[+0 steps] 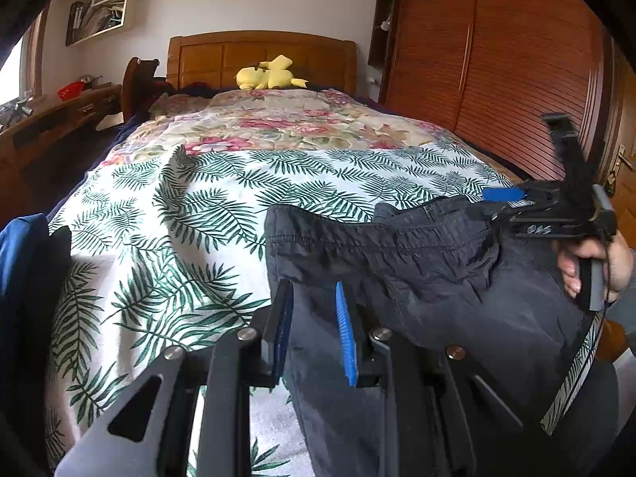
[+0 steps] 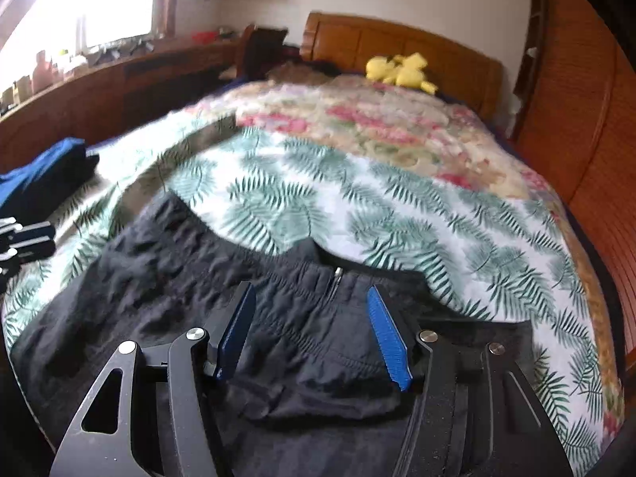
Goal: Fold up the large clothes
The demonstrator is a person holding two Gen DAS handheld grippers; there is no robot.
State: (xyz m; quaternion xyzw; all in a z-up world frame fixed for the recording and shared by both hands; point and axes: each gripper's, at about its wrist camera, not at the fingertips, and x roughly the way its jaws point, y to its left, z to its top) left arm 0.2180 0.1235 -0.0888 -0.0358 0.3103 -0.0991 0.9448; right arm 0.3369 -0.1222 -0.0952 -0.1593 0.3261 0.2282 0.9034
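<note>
left gripper (image 1: 314, 332) jaws clamp dark trousers (image 1: 417, 262) | right gripper (image 2: 312, 334) jaws apart, empty | zip (image 2: 337, 274) in right view only

- Bed (image 1: 254, 183), frame centre: palm-leaf sheet (image 1: 222, 214) nearest, floral quilt (image 1: 278, 119) beyond.
- Dark trousers (image 1: 417, 262) lie lower right.
- Blue cloth (image 2: 43, 171) at left edge.
- Yellow plush (image 1: 270, 73) by the headboard (image 1: 222, 55).

A: The black trousers (image 1: 417, 262) look like thin matt cloth, crinkly, with stitched seams. Bedsheet (image 1: 206, 214) is soft printed cotton, leafy.

B: Yeah, and the headboard (image 1: 262, 55) is glossy varnished wood. The left gripper (image 1: 314, 334) is matt black plastic with shiny metal screws and ribbed blue pads (image 1: 345, 338).
</note>
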